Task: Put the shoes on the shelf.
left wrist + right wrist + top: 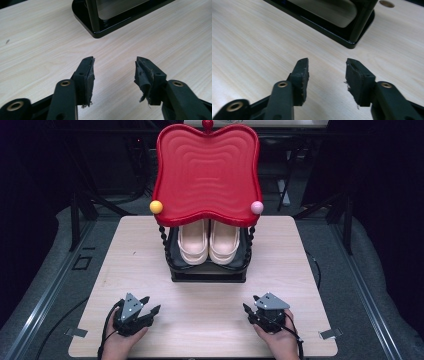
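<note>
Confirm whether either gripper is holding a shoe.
No: both the left gripper and right gripper are open, with the shoes on the rack.

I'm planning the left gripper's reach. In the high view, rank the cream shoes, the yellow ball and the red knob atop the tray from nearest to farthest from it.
Measured from the left gripper, which rests open at the table's near left:
1. Cream shoes, on the rack's lower shelf, mid-table.
2. Yellow ball, at the red tray's front left corner, higher up.
3. Red knob, at the tray's far edge, centre.

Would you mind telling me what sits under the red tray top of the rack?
Under the red tray top, a pair of cream shoes rests side by side on the black lower shelf, toes toward the person. Their heel ends and the shelf's back are covered by the tray.
</note>
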Tool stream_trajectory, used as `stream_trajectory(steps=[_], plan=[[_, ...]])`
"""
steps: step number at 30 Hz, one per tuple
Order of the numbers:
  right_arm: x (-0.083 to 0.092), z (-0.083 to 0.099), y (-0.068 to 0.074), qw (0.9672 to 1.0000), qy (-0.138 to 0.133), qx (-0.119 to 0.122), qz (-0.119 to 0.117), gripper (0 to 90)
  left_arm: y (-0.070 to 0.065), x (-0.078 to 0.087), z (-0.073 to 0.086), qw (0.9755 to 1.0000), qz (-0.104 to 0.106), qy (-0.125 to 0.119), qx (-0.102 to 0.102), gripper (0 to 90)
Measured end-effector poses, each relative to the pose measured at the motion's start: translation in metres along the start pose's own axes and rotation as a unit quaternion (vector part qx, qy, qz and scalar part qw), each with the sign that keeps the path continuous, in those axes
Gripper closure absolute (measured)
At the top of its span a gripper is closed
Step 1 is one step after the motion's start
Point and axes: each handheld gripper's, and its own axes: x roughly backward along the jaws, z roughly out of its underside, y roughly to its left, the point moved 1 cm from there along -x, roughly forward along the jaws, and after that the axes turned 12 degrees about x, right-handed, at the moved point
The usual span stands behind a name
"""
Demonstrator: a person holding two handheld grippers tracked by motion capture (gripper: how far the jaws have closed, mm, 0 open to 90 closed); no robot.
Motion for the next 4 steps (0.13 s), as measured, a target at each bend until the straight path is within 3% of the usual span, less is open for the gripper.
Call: stream_trajectory(steps=[4], plan=[[-0.0001, 0.0001, -0.0027, 0.9999, -0.001, 0.008, 0.006, 48.0, -0.0015, -0.0021, -0.0001, 1.0000, 0.007, 0.007, 0.002, 46.7]])
